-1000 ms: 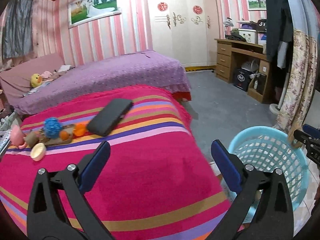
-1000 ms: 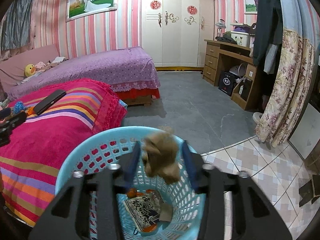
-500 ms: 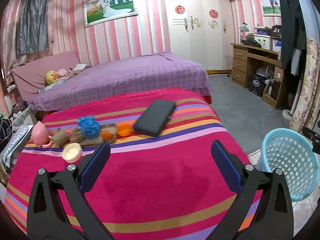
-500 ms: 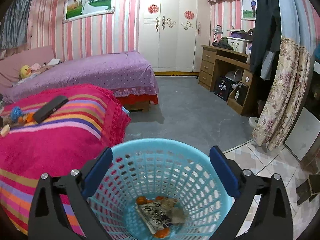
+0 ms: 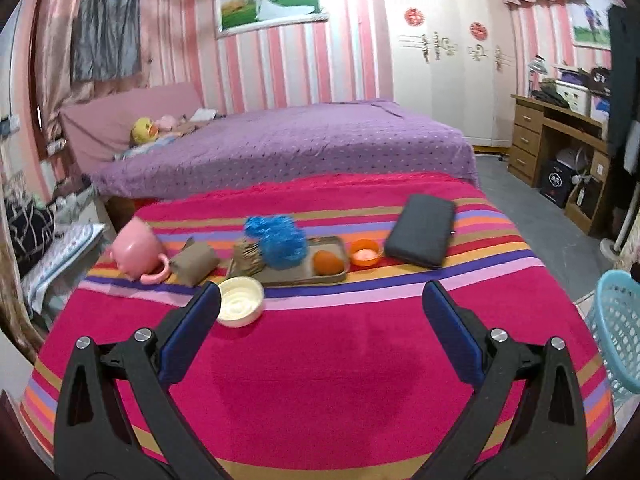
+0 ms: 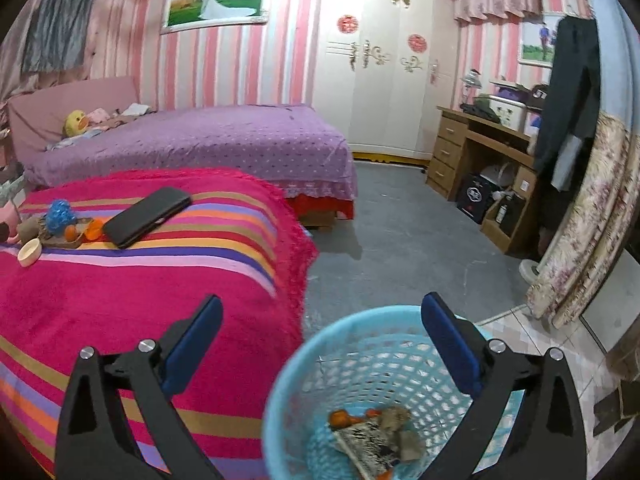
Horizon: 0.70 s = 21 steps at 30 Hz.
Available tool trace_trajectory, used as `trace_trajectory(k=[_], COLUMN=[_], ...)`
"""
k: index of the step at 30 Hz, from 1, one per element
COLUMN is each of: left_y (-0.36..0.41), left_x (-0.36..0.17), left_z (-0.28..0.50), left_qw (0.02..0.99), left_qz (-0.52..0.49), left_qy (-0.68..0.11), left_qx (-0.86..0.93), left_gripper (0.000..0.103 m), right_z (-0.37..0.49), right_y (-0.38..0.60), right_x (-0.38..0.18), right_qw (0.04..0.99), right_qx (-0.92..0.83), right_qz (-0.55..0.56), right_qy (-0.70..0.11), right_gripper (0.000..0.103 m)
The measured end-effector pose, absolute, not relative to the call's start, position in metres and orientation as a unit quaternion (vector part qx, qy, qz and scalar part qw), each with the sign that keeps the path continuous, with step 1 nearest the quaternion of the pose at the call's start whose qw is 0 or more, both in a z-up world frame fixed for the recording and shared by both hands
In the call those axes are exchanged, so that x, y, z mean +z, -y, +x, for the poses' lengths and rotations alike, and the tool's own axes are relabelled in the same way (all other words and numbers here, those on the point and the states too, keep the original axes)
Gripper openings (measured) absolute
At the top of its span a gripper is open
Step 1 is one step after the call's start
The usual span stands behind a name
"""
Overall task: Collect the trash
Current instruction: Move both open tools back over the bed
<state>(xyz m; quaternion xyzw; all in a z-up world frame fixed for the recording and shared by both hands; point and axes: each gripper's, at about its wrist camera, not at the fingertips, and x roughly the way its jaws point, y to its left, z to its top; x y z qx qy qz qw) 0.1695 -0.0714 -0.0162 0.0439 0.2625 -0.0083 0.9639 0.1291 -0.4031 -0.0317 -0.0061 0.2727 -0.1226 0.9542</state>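
Left wrist view: the left gripper (image 5: 320, 312) hangs spread and empty over the striped blanket (image 5: 320, 380); beyond it a tray (image 5: 296, 276) holds scraps. Right wrist view: the right gripper (image 6: 320, 328), jaws just released, is empty above the blue basket (image 6: 288, 380), with trash (image 6: 376, 436) at its bottom

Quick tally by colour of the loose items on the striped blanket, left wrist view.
Pink: 1, the plastic mug
Brown: 3, crumpled paper wad, tray, frayed bundle
Blue: 1, mesh puff
Orange: 2, round fruit, small cup
Cream: 1, round bowl
Black: 1, flat case
Total: 9
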Motion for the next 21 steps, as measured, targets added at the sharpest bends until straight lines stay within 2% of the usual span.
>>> trace_trajectory(k=[9,21], left_y=[0.015,-0.032], left_x=[-0.036,-0.078], left_z=[0.192,0.217], left_qw=[0.956,0.931], left_qz=[0.036,0.013], left_qy=[-0.290,-0.364], left_qx=[0.022,0.015], left_gripper=[0.097,0.097], right_z=[0.157,0.178], right_y=[0.355,0.322], right_x=[-0.036,-0.048], right_qw=[0.955,0.949], right_qx=[-0.089,-0.083], right_qz=[-0.009,-0.018], right_qy=[-0.283,-0.304], right_gripper=[0.097,0.097])
